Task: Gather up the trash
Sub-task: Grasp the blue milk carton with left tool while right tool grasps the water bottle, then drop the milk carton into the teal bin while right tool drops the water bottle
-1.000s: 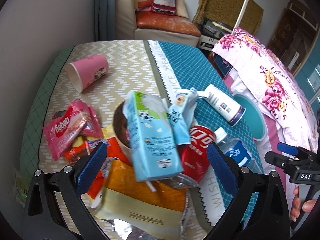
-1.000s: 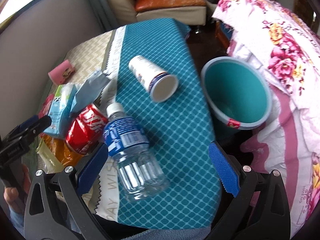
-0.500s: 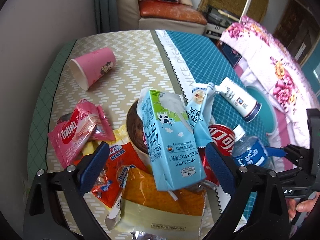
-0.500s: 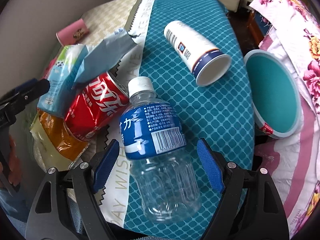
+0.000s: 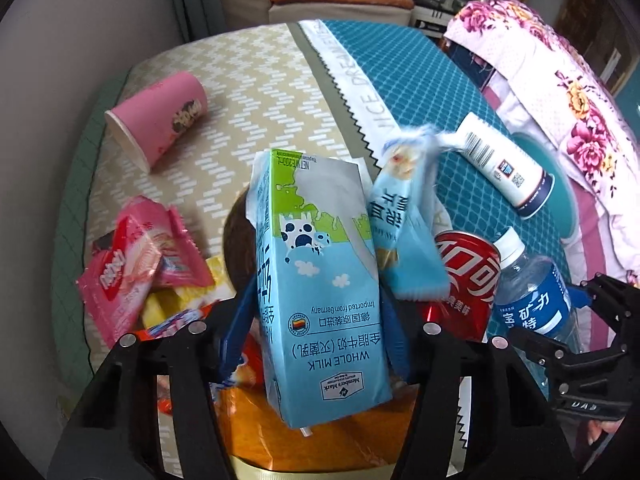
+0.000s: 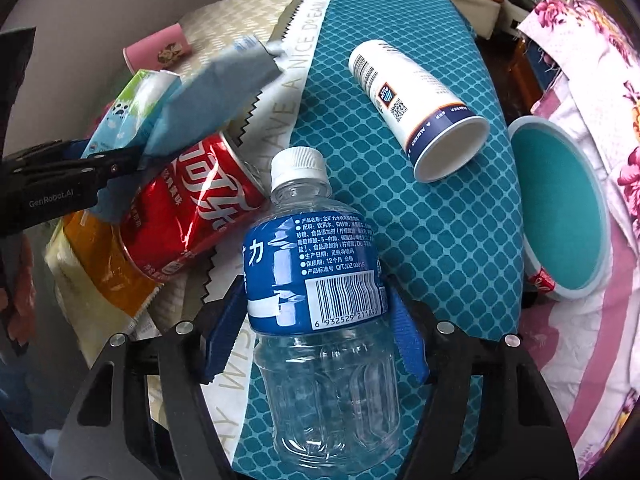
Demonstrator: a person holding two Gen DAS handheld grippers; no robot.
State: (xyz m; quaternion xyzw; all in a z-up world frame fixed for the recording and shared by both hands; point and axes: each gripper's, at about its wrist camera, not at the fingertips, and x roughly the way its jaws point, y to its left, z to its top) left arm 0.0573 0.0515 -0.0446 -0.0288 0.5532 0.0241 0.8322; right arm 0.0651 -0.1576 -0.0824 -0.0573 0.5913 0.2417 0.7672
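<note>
now both sets of jaws have just been closing. left gripper [image 5: 316, 332] pads sit against the sides of the milk carton [image 5: 320, 280], just left of the red can [image 6: 188, 208]. right gripper [image 6: 316, 332] pads press the water bottle [image 6: 320, 300], touching the can's right side.

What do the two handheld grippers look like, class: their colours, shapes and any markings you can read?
Both the left gripper and the right gripper have glossy black angular frames with silver rivets and blue ridged finger pads. Seen from the right wrist, the left gripper's side reads GenRobot.AI in white.
</note>
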